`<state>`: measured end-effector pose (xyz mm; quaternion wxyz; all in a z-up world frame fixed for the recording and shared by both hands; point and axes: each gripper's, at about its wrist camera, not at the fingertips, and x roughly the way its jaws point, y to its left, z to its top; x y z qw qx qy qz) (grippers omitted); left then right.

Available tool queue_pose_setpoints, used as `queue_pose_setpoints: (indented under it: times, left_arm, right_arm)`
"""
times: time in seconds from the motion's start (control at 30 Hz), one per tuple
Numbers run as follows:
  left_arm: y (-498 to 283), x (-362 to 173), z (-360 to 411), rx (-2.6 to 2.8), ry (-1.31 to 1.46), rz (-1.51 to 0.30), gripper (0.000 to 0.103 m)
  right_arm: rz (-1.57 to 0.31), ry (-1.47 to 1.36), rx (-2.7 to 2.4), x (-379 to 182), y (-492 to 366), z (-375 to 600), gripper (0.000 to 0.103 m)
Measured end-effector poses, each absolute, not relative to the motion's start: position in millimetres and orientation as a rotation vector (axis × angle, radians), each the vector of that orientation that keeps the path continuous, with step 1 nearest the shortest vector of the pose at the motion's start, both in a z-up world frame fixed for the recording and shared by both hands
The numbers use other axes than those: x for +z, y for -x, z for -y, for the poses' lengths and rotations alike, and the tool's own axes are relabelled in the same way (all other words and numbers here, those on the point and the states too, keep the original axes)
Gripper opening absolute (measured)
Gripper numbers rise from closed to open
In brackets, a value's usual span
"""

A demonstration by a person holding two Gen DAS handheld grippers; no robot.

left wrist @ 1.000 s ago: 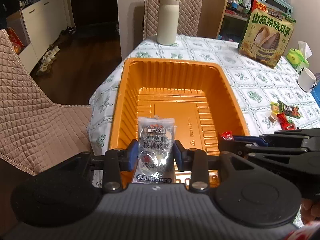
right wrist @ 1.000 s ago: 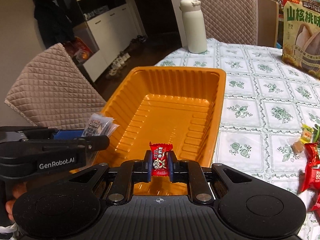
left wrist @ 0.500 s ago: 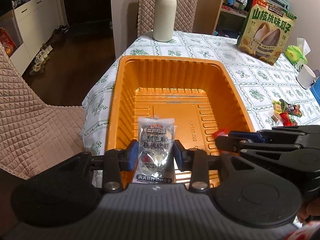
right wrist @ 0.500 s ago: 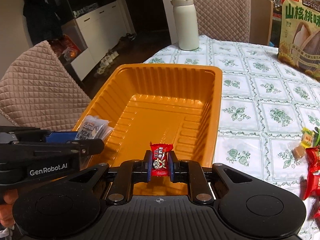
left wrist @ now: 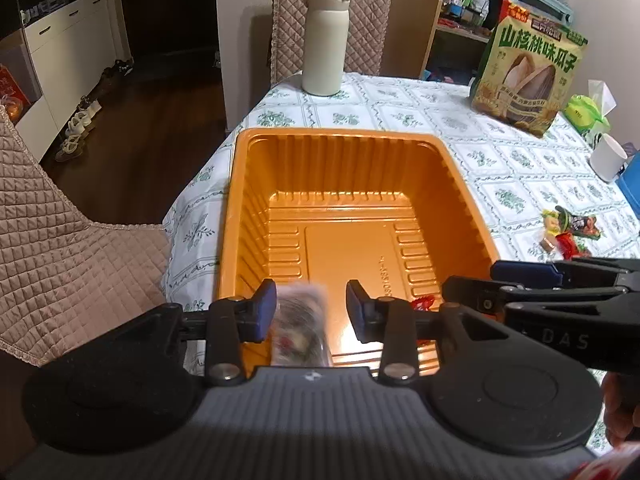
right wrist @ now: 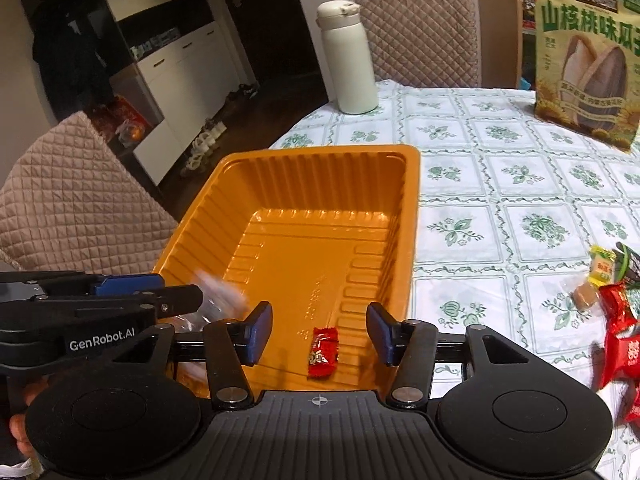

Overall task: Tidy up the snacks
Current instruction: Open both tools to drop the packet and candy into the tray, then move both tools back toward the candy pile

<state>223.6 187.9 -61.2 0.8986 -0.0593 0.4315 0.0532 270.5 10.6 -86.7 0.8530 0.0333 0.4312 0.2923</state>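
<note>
Both tongs, left tongs (left wrist: 311, 310) & right tongs (right wrist: 319, 334), are being held spread over the orange tray (right wrist: 408, 216); the red candy (right wrist: 323, 346) is lying on the tray floor at lower centre, while the blurred clear packet (left wrist: 300, 324) is seemingly dropping between the left pads. The packet is prob. at risk of catching the near rim & tipping onto the worktop (right wrist: 500, 184). "GenRobot.AI" is being shown on the left tongs; the seed bag (left wrist: 528, 80), upper right, is being read as "山核桃味瓜子".

The left hand-held gripper (left wrist: 311, 305) is hanging with its blue-padded fingers (left wrist: 265, 310) spread wide apart, gripping nothing. The right hand-held gripper (right wrist: 319, 332) is sitting alongside, close by (its fingers (right wrist: 379, 333) likewise parted), both pointing forward and tilting slightly downward.
</note>
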Motion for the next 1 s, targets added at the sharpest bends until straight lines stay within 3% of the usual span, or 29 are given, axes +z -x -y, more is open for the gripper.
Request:
queue_pose_setpoints:
  times: [0.3,0.43,1.0]
  left_arm:
    - [-207,-51,-182,0.123,0.131,-0.877,0.036]
    - [-191,-44,-172,0.128,0.139,-0.862,0.040]
    - [-129,-26,-78,0.119,0.155,-0.865,0.041]
  right_arm:
    - [-0.881,-0.121,0.619,-70,-254,13,0.062]
    - [-0.866,-0.129,0.630,-62,-242,25,0.066]
    - [-0.867,-0.111,0.696,-47,-194,111,0.072]
